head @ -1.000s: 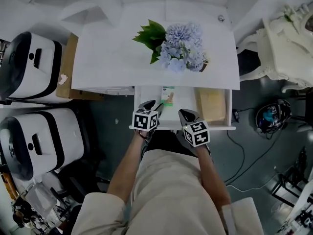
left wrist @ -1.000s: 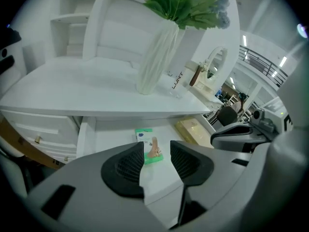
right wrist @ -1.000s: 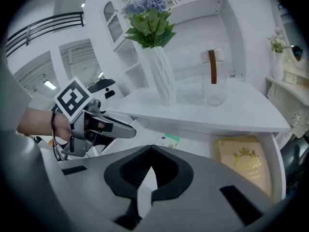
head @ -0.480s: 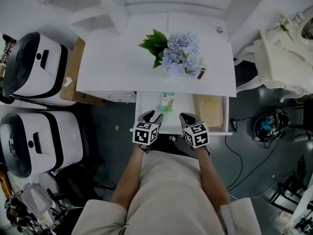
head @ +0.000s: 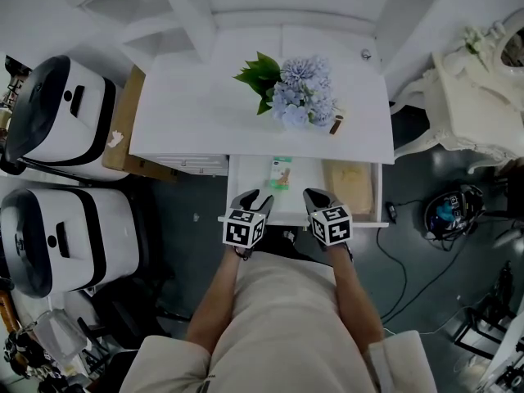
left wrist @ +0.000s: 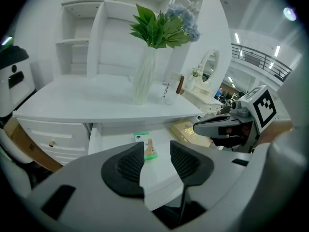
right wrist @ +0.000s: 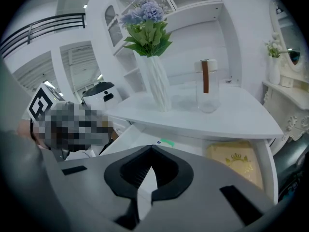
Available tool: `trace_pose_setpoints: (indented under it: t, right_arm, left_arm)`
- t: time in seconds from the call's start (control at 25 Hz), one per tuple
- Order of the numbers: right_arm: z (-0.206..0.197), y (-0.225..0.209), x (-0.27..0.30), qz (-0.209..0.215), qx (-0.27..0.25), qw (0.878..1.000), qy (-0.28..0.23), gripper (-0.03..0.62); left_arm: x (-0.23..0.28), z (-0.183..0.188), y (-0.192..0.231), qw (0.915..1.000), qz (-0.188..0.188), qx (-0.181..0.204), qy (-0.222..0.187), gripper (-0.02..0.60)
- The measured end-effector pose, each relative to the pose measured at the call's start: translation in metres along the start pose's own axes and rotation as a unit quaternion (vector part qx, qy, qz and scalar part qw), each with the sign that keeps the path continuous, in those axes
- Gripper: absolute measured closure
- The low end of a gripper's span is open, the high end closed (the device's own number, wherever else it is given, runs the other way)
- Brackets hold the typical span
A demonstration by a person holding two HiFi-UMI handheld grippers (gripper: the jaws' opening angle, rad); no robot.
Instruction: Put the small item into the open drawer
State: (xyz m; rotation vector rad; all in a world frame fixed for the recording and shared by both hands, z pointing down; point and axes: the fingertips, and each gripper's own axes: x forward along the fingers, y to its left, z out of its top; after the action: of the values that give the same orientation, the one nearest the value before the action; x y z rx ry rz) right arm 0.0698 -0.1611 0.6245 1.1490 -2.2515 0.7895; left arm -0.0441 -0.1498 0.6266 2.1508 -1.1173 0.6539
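- Two tools hover at the open drawer front: left hand-held gripper parted, empty; right hand-held gripper closed.
- Green packet lies inside, lengthwise front-to-back, nearer the left.

We held both claws out in front of us, side by side and near each other, with the left forearm and right forearm stretched forward from the body. The left claw had its jaws apart with nothing gripped. The right claw had its jaw tips together, empty.
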Motion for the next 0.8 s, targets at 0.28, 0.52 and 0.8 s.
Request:
trace_pose_setpoints:
  t: [0.28, 0.52, 0.8]
  right_arm:
    - [-0.0009, 0.0039, -0.0011, 0.003, -0.002, 1.000, 0.001, 0.569]
    - [-0.0013, 0.0039, -0.0020, 0.002, -0.002, 1.000, 0.000, 0.569]
    - [-0.0039, 0.0065, -0.0034, 0.009, -0.002, 1.000, 0.001, 0.569]
  left_arm:
    - [-0.0019, -0.0018, -0.0018, 1.0000, -0.001, 0.000, 0.000, 0.428]
    - [-0.0026, -0.0036, -0.0036, 1.0000, -0.006, -0.003, -0.001, 0.455]
    - [-0.0060, -0.0065, -0.0057, 1.0000, -0.005, -0.005, -0.005, 0.506]
